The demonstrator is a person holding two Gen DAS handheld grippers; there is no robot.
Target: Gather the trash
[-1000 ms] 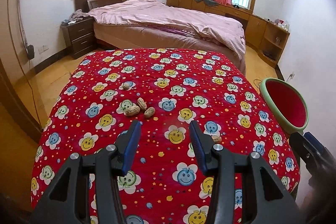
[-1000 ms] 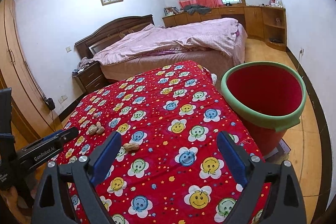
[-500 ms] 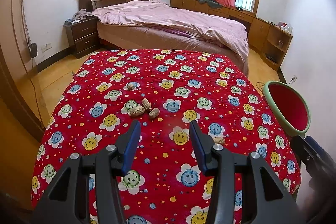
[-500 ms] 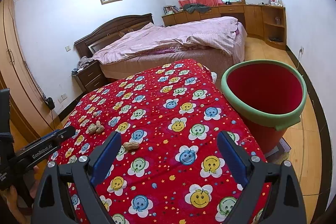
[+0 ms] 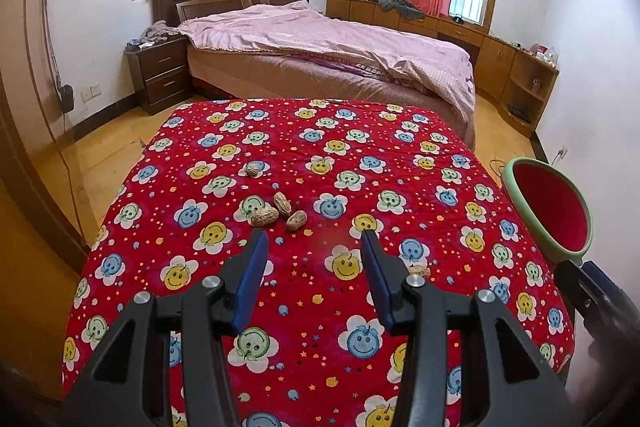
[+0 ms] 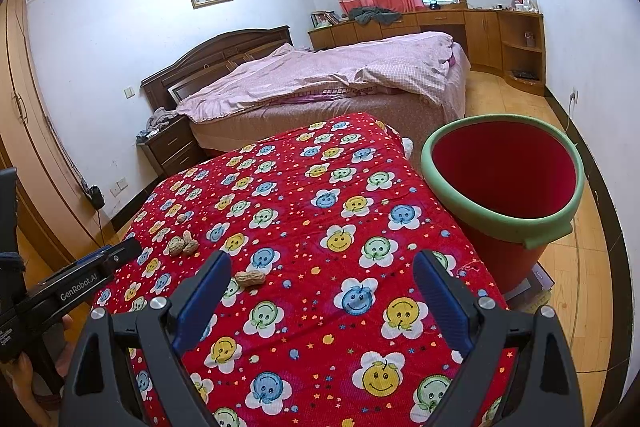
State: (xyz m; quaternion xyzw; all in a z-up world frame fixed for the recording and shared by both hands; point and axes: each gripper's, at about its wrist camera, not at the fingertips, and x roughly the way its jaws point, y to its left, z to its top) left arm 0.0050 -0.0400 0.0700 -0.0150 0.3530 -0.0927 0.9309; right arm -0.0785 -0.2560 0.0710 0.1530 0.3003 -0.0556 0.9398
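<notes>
Peanut shells lie on a table under a red smiley-flower cloth. A cluster of three shells sits just beyond my open left gripper; a single shell lies farther back, and another peeks out by the right finger. In the right wrist view one peanut lies near the left finger of my open, empty right gripper, with the cluster farther left. A red bin with a green rim stands beside the table's right edge; it also shows in the left wrist view.
A bed with a pink quilt stands beyond the table, a nightstand to its left. Wooden cabinets line the far wall. The left gripper's body shows at the right view's left edge. Wooden floor surrounds the table.
The left gripper has drawn back and risen a little, so the shells and table look farther away. The right gripper has hardly moved. Both stay open.
</notes>
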